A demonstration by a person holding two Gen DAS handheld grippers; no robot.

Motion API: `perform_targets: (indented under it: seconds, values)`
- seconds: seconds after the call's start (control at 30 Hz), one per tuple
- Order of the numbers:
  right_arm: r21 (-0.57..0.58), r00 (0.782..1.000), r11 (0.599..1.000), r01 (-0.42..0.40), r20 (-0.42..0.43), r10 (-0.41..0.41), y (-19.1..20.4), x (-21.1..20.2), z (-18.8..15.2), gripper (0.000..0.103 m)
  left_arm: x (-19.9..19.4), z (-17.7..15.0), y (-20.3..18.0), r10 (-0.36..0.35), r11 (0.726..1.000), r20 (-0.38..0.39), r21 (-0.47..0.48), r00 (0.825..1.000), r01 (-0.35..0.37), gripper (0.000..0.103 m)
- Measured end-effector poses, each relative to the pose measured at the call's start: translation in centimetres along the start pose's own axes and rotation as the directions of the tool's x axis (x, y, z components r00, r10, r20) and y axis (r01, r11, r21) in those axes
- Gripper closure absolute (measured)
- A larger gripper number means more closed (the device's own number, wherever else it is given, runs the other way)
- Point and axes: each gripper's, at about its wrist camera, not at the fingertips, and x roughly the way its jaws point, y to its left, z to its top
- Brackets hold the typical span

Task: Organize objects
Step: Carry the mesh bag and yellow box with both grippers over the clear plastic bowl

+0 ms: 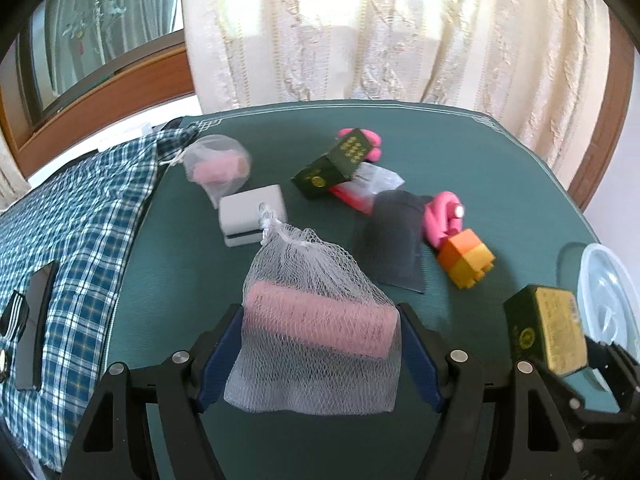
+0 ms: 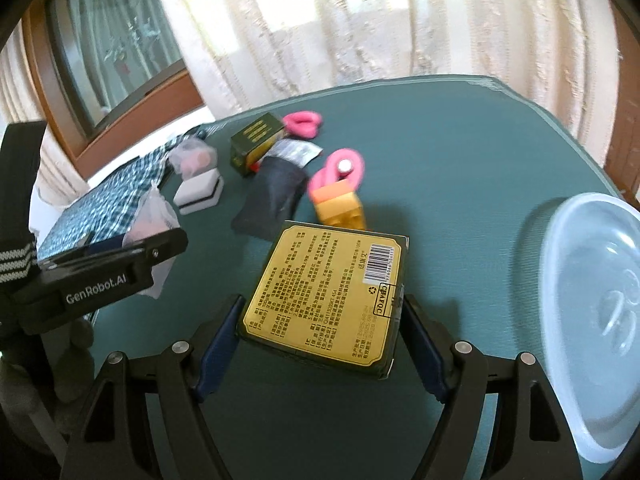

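Mesh bag [image 1: 316, 320] blurs its pink roll [image 1: 320, 322], ends unclear.

Bright daylight glows through the curtain [image 1: 360, 28]; fisheye edges curve darkly, with slight motion blur throughout.

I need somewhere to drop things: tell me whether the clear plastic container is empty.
Empty as far as visible: the clear plastic container shows only its bare moulded bottom, though the frame crops its far side.

A white net bag [image 1: 316, 320] holds a pink roll [image 1: 320, 320] on a teal worktop [image 1: 480, 152]; a blue-and-white checked cloth [image 1: 80, 216], an orange-yellow block [image 1: 466, 258] and a green box [image 2: 328, 300] with a gold label.
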Motion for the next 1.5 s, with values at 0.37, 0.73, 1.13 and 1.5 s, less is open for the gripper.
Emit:
perform_targets:
  seconds: [0.37,0.73,1.13,1.5]
  values:
    - [0.053,0.997,0.997,0.047,0.063,-0.050,-4.3,-3.2,0.1,0.026,-0.9,0.2,-4.2,-0.018,0.997,0.011,0.075,1.000,0.018,0.025]
    - [0.121,0.982,0.984,0.131,0.118,-0.146,-9.3,-6.6,-0.4,0.026,-1.5,0.3,-9.0,-0.052,0.985,0.013,0.164,0.999,0.049,0.025]
    - [0.206,0.958,0.955,0.216,0.147,-0.248,-14.9,-9.3,-1.4,0.026,-1.7,0.4,-15.6,-0.102,0.957,0.002,0.275,0.995,0.097,0.025]
    - [0.255,0.943,0.932,0.259,0.141,-0.301,-18.7,-10.6,-2.1,0.025,-1.3,1.1,-22.0,-0.185,0.917,-0.020,0.356,0.982,0.180,0.025]
